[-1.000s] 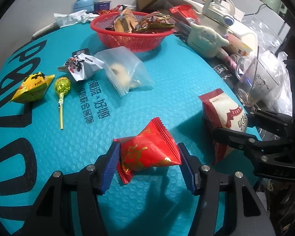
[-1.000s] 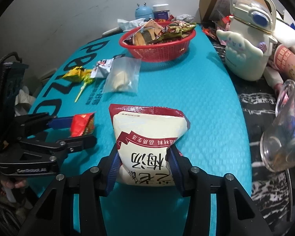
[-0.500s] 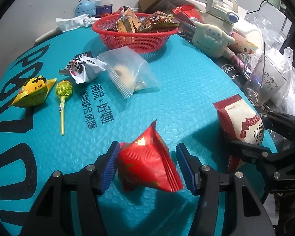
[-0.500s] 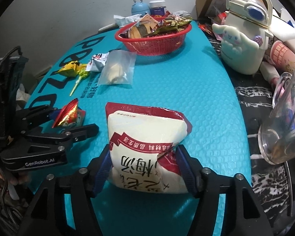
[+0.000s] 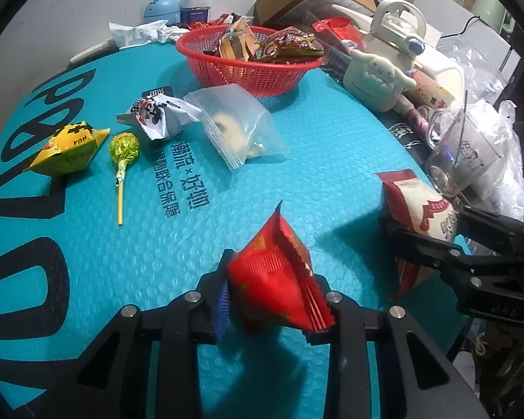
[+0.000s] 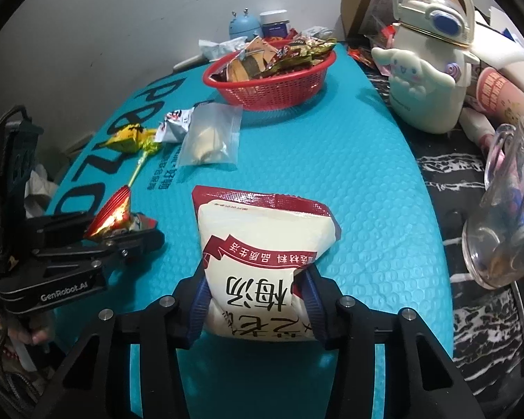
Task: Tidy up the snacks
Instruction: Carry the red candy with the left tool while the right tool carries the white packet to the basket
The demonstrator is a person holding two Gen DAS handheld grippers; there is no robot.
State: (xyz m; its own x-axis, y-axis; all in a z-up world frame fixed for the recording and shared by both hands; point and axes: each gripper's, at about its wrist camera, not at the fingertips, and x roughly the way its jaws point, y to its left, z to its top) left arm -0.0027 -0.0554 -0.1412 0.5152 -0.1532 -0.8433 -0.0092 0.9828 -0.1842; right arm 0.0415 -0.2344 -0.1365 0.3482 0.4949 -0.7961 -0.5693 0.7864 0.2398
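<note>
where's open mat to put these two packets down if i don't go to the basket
Widest bare stretch: right half of the teal mat, between the red basket, the white bottle and the white pouch. A smaller patch lies between the zip bag and the red packet. Crowded: left edge by the lollipop, and the cluttered right side.

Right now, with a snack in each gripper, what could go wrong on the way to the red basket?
The left gripper pinches the red packet near one crumpled end, so it might slip out. The white bag looks bulky in the right gripper and could sag or drop. The red basket is already heaped, so added snacks may slide off.
</note>
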